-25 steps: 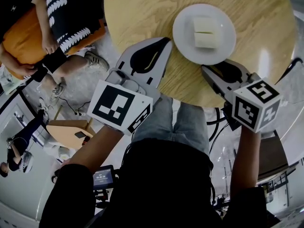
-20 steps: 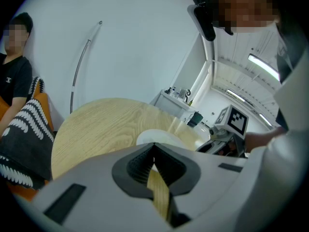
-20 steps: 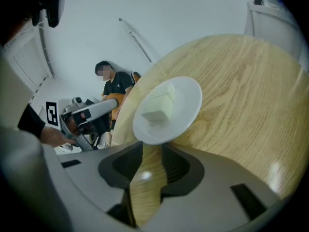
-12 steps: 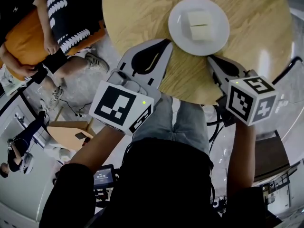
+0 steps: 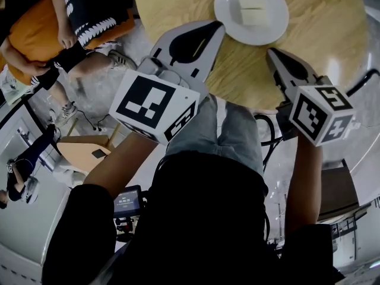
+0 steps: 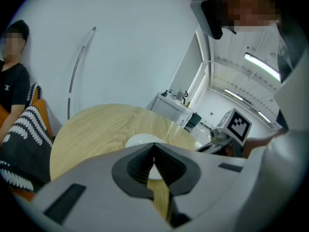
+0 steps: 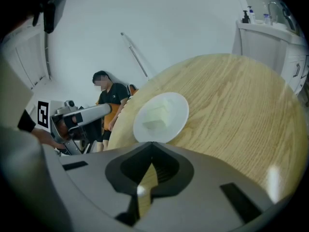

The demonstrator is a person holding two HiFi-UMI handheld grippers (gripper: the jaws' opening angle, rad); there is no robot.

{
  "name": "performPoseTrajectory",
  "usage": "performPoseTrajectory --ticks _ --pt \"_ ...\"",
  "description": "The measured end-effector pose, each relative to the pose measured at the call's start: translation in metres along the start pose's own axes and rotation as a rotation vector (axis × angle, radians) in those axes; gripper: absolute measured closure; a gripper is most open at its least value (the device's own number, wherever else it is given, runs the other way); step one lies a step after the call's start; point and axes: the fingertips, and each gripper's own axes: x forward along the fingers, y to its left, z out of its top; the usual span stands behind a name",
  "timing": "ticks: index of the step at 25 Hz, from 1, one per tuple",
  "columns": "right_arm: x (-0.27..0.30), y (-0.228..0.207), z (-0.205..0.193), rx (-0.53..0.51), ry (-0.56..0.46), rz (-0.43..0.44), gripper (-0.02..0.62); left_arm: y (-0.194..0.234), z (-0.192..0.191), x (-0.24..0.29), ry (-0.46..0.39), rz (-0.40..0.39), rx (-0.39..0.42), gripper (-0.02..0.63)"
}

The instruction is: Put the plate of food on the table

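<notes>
The plate (image 5: 226,15) of food (image 5: 252,9) sits on the table (image 5: 178,5) at the top of the head view, so the task looks done. The left tool (image 5: 217,28) and right tool (image 5: 272,54) are both clenched on nothing (clear of the plate).

Left claw (image 5: 216,25) closed and empty, right claw (image 5: 270,51) closed and empty, both angled forward and down

The round light-wood table (image 5: 332,16) bears 1 white plate (image 5: 224,12) near its edge.
</notes>
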Motion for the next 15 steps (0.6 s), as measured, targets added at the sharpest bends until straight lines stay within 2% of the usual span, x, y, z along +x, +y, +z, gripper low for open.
performPoseTrajectory --ticks 7,15 --pt "-0.034 0.016 0.017 -0.037 -0.048 0.024 0.588 -0.026 0.033 -0.014 -0.047 0.010 0.035 0.600" --pt "-0.032 0.034 0.041 -0.087 -0.102 0.026 0.588 -0.017 0.060 -0.020 -0.110 0.009 0.080 0.600"
